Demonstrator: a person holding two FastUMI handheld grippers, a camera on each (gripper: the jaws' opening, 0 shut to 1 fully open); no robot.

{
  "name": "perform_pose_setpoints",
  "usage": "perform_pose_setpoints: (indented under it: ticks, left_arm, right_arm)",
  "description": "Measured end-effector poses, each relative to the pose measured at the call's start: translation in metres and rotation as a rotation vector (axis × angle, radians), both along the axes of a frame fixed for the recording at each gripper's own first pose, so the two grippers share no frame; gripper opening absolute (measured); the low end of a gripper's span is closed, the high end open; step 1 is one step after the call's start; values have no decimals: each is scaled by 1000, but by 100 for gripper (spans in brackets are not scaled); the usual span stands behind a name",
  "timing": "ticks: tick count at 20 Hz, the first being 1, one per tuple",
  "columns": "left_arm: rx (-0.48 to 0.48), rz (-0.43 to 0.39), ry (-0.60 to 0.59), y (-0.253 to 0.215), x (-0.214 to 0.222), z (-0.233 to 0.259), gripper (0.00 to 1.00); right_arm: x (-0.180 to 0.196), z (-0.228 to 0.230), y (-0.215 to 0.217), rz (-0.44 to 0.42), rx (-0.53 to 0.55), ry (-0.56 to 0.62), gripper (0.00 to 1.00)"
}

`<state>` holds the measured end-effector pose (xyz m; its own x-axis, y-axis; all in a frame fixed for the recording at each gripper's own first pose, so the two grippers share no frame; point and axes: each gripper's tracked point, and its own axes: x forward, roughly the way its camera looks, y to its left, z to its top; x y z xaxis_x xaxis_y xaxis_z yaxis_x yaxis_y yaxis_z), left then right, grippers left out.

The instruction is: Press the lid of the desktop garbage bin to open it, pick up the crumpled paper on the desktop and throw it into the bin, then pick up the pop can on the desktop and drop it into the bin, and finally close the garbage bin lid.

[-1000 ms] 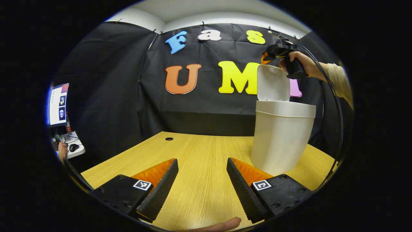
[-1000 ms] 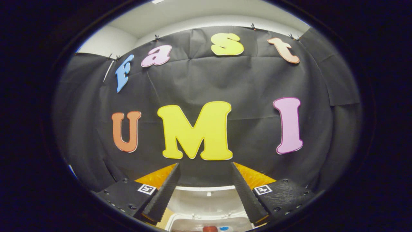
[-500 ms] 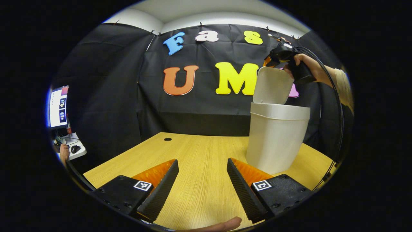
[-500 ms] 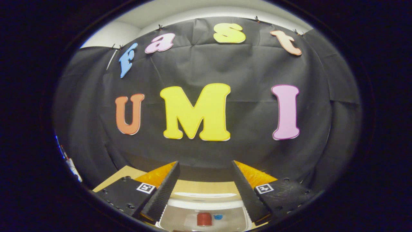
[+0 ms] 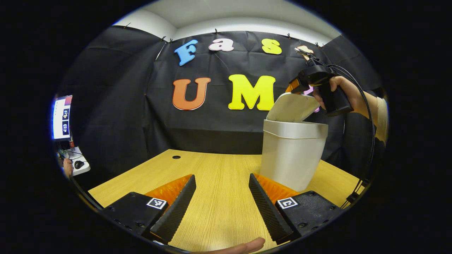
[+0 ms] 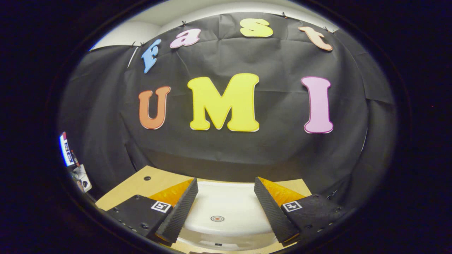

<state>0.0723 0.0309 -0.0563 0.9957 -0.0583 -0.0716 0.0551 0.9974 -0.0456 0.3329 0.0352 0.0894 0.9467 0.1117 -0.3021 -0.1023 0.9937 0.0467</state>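
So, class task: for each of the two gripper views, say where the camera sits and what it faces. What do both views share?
Left gripper view: rides low over the table, facing the bin; own left gripper open; right gripper, held by a hand, at the lid.
Right gripper view: above the bin, facing the wall; own right gripper open over the lid.
Shared: lid, table.

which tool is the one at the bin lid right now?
The right tool, held up at the half-lowered lid of the bin. The left tool sits low over the desk, open and apart from the bin.
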Motion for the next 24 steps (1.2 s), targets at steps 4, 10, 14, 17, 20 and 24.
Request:
perform_pose_setpoints:
  ticks: [4,10,14,17,20,24]
  left_arm:
    - [4,-3,9,-2,1,-3,98]
    - [0,2,-6,3,-2,3,98]
    - [2,0,-17,6,-6,7,98]
    - [-3,-13,-34,4,-8,14,98]
    - [0,-20,-39,5,-10,15,97]
    - [-7,-13,-15,8,-8,8,98]
  right_arm:
    - [-7,-29,2,14,-4,32,98]
    - [-14,-56,3,-9,-24,43,99]
    - [-21,-58,2,-49,1,6,99]
    - [-23,-60,2,-66,7,-47,99]
    - [-29,-62,0,-94,1,-52,100]
    - [-33,-64,-1,-96,15,-91,100]
